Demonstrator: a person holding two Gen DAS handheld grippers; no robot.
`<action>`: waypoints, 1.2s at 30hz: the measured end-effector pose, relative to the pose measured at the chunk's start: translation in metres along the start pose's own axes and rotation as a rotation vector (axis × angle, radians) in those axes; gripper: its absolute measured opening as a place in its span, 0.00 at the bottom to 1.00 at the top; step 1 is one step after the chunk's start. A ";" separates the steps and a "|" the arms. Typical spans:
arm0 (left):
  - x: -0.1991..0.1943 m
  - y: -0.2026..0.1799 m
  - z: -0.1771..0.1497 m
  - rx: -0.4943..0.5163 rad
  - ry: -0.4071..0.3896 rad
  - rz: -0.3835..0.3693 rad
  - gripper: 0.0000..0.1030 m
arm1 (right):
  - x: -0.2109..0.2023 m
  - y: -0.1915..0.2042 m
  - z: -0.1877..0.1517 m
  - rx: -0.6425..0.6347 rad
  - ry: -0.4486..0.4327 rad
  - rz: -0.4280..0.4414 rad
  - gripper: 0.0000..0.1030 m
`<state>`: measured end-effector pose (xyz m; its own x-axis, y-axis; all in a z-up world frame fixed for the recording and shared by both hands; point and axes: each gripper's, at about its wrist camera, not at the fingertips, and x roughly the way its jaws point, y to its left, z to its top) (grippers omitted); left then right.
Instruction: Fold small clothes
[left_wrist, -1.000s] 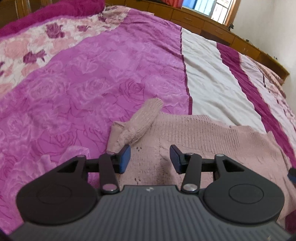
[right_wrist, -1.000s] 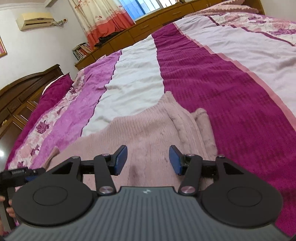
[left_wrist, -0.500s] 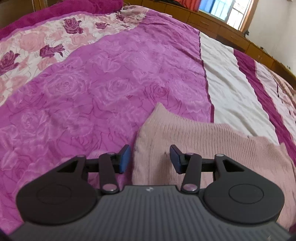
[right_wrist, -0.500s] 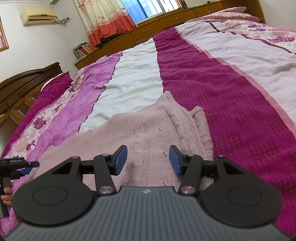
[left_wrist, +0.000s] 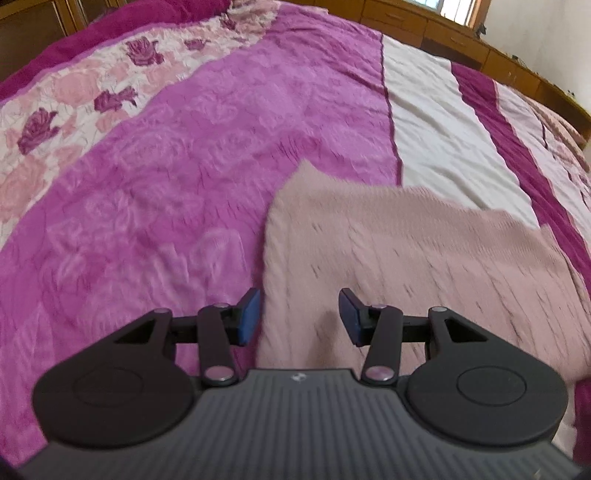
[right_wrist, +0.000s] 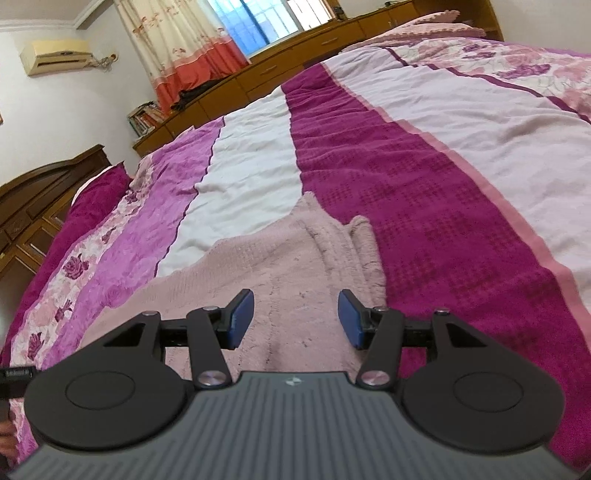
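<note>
A small pale pink knitted sweater lies flat on the bed; it also shows in the right wrist view. My left gripper is open and empty, hovering over the sweater's left edge. My right gripper is open and empty above the sweater's right part, near a folded-in sleeve. The sweater's near end is hidden behind both gripper bodies.
The bed is covered by a striped spread: floral pink, magenta, white and dark purple bands. Wooden drawers and a curtained window run along the far side. A dark headboard stands at left.
My left gripper moved left to the sweater's left edge; the sleeve that stuck up there now lies folded flat. My right gripper tilted slightly and stayed open.
</note>
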<state>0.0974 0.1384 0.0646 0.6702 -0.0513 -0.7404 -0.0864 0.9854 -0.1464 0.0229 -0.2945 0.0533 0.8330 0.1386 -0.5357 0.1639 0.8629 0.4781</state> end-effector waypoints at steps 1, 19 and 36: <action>-0.003 -0.003 -0.004 0.004 0.006 0.001 0.47 | -0.002 -0.002 0.000 0.008 0.001 0.000 0.57; -0.046 -0.034 -0.054 0.042 0.016 0.055 0.47 | -0.023 -0.034 -0.025 0.096 0.025 -0.041 0.72; -0.042 -0.055 -0.084 0.012 0.084 -0.014 0.47 | -0.023 -0.029 -0.042 0.200 0.135 0.052 0.73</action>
<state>0.0116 0.0725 0.0489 0.6070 -0.0779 -0.7909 -0.0684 0.9864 -0.1497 -0.0231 -0.3025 0.0219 0.7671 0.2556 -0.5884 0.2351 0.7414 0.6285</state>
